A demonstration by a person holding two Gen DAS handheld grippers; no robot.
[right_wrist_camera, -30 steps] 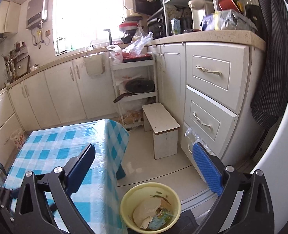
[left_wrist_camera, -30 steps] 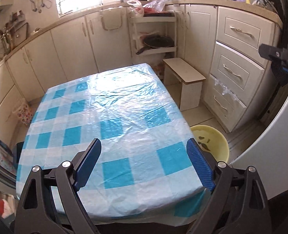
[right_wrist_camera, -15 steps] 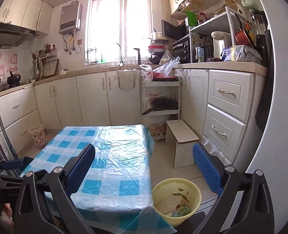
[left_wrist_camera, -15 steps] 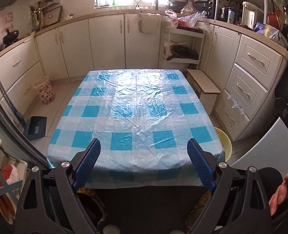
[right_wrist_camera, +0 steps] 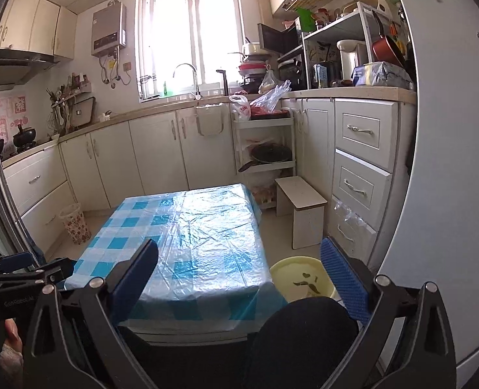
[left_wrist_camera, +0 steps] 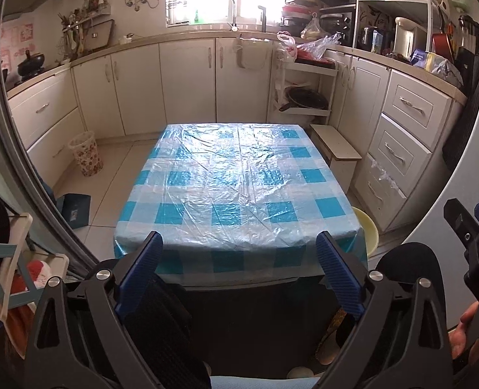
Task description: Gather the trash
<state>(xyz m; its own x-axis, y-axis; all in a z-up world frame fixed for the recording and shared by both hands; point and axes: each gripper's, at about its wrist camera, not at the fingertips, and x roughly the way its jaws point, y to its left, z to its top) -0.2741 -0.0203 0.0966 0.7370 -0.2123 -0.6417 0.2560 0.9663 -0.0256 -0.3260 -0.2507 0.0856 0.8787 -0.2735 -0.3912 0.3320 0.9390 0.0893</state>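
Checked plastic is covering the tabletop [left_wrist_camera: 239,188], lying bare before both grippers. Left gripper [left_wrist_camera: 237,256] is opening, fingers apart around nothing; right gripper [right_wrist_camera: 239,265] is gaping empty too. Only the right view is showing scraps inside the yellow bin [right_wrist_camera: 299,283] beside the tabletop.

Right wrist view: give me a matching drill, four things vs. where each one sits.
Things:
1. round yellow plastic basin
2. low white wooden stool
3. floral-patterned wastebasket
4. black frying pan

Places:
A. on a shelf of the white rack
B. floor, by the table's near right corner
C. floor, beside the drawer cabinet
D. floor, by the left-hand cabinets

Pairs: 1-B, 2-C, 3-D, 4-A
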